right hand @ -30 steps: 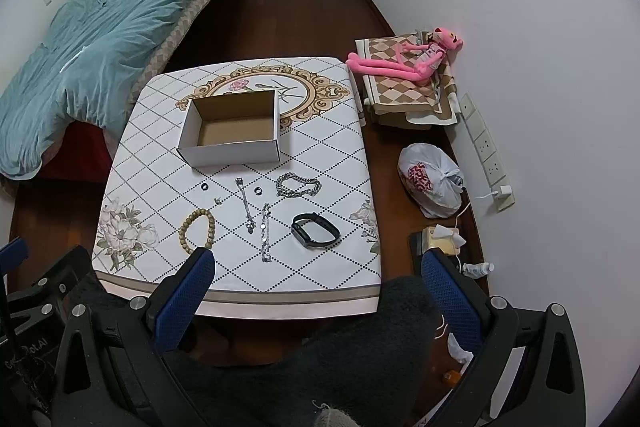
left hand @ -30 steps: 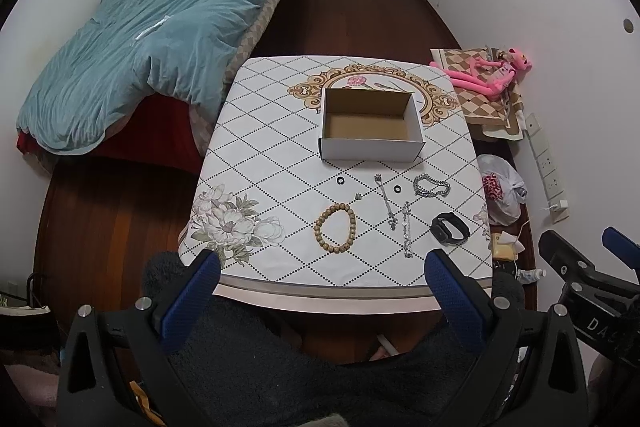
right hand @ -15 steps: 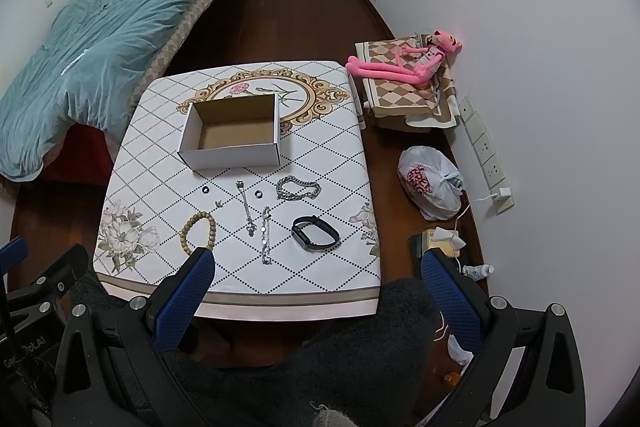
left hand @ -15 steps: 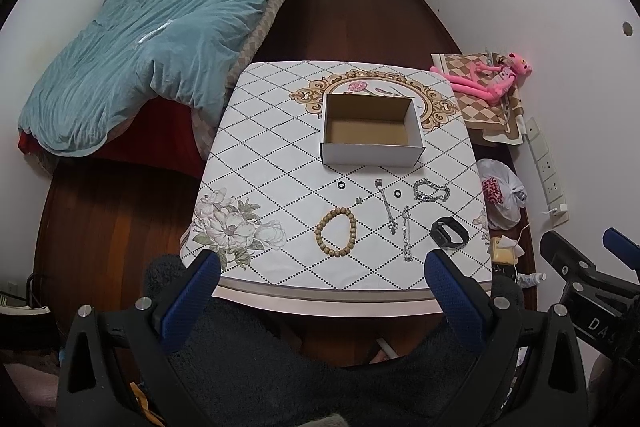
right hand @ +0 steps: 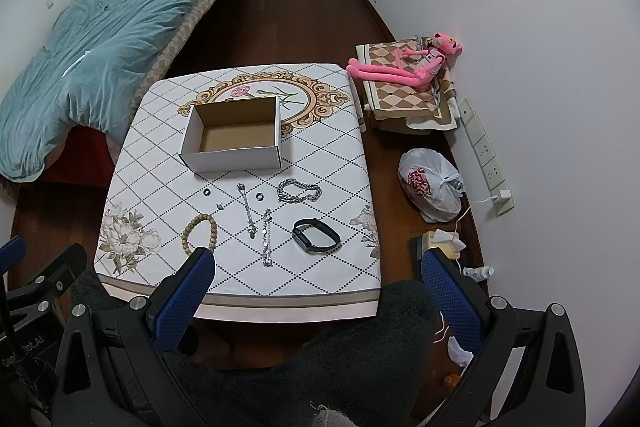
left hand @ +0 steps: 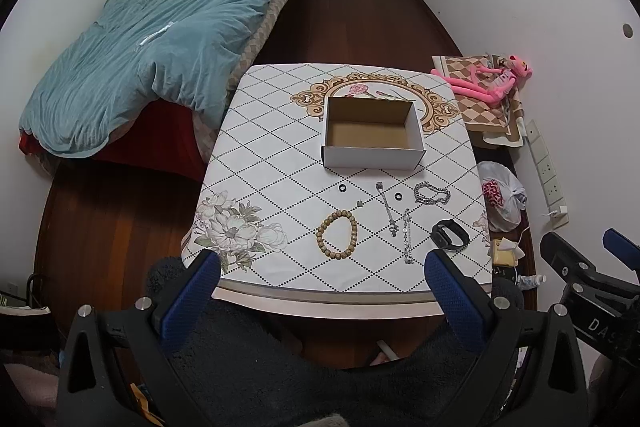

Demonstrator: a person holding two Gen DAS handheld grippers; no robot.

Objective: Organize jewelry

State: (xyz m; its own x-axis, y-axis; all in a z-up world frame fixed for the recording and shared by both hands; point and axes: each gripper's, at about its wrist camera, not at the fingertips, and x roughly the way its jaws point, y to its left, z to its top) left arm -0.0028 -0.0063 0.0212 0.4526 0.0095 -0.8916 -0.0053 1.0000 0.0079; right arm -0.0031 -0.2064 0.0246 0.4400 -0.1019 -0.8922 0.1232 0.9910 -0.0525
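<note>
- Both cameras have pulled back and up a little, so more floor shows past the table [left hand: 256, 163].
- Left gripper [left hand: 322, 281] is wide apart and holds nothing.
- Right gripper [right hand: 318, 279] is wide apart too.
- Bead bracelet [left hand: 337, 234], two thin chains [left hand: 407, 235], a black band [left hand: 450, 235] and a silver bracelet [left hand: 431, 193] lie near the front.
- Two small rings [left hand: 342, 188] sit just before the open box [left hand: 373, 138].
- Blue bed [left hand: 152, 39] is farthest.

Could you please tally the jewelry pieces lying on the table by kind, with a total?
Beaded bracelet: 1
Silver chains: 3, one chunky and two thin
Black band: 1
Small rings: 2
Tiny silver piece, kind unclear: 1
Total: 8; cardboard box holds nothing.
</note>
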